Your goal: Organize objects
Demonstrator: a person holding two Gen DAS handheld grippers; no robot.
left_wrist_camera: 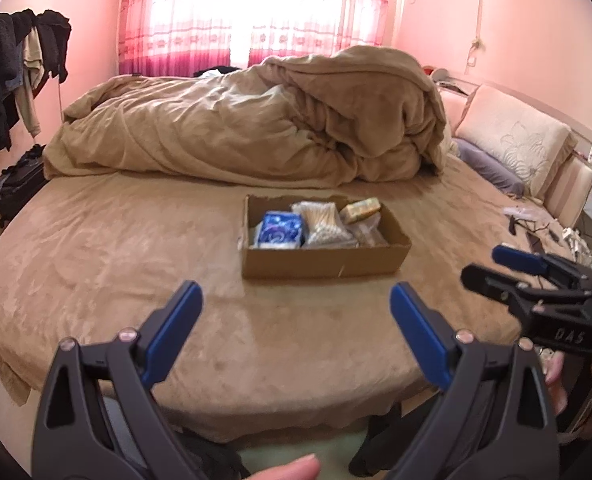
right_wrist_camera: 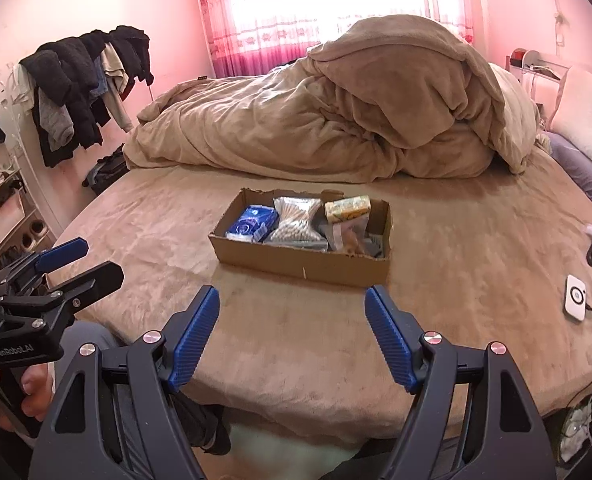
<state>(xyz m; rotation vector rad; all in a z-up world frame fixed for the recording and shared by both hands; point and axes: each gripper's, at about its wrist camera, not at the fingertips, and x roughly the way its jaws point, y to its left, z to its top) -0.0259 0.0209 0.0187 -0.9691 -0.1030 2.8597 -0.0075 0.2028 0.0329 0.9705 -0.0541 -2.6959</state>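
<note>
a shallow cardboard box point(right_wrist_camera: 301, 258) is seen near the centre of both views, set on the tan bedsheet point(right_wrist_camera: 296, 340), apart from both tools. inside it, a blue packet point(right_wrist_camera: 252, 222) is lodged at the left, a clear bag of cotton swabs point(right_wrist_camera: 296, 224) in the middle and a yellow-green packet point(right_wrist_camera: 347, 208) at the upper right; what lies beneath that packet is probably clear wrapping, but it is too blurred to be named. the left gripper point(left_wrist_camera: 296, 302) is held with its blue pads spread wide, nothing between them, low in its own frame. the right gripper point(right_wrist_camera: 292, 306) is likewise parted and empty. a heaped tan duvet point(right_wrist_camera: 335, 120) fills the upper middle, hiding the far side of the bed. clothes point(right_wrist_camera: 84, 84) are hung at the upper left, and a white device point(right_wrist_camera: 575, 298) with a cable is cut off near the right edge.
</note>
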